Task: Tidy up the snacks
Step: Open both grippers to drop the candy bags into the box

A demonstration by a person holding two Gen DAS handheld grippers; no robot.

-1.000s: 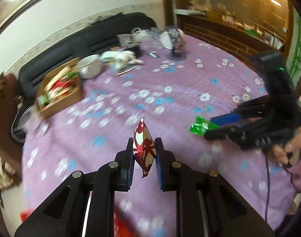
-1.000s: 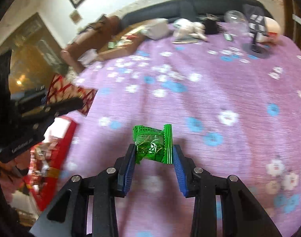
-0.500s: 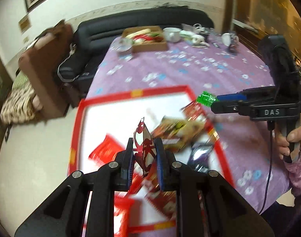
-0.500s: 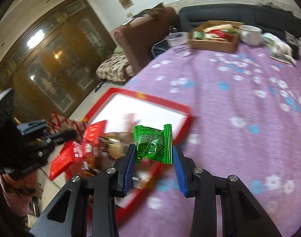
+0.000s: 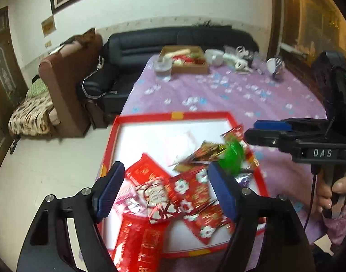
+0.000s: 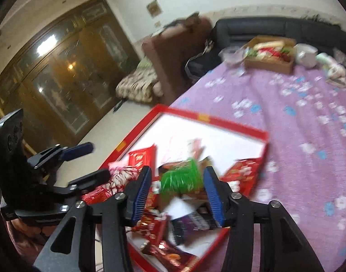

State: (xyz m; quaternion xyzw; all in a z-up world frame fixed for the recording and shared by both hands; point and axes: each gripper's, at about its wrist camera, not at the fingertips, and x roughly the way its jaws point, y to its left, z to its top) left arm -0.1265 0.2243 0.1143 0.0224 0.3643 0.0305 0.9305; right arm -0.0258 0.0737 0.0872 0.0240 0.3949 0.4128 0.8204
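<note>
Left gripper (image 5: 165,191), nearest the lens in the left wrist view, with its blue pads spread wide and nothing between them; directly beneath it a red-and-white snack packet (image 5: 158,204) lying among the other wrappers; right gripper (image 6: 176,192), likewise parted, its pads standing clear of a motion-blurred green snack packet (image 6: 181,179) that sits between them without visible contact; whether that packet rests on the pile or is in the air cannot be told. Both grippers are poised over a shallow red tray (image 5: 179,115) with a white floor, its near half heaped with red snack packets (image 5: 195,192), a dark purple wrapper (image 6: 193,223) and a brown-printed packet (image 5: 209,153); its far half is bare white. The tray lies at the near edge of a table (image 5: 252,95) covered in a purple floral cloth. At the far end of the table, well apart from the tray, a cardboard box (image 5: 184,60) of foodstuffs, a clear glass bowl (image 5: 163,68) just beside it and a white bowl (image 5: 215,56); behind these a black sofa (image 5: 173,38).
</note>
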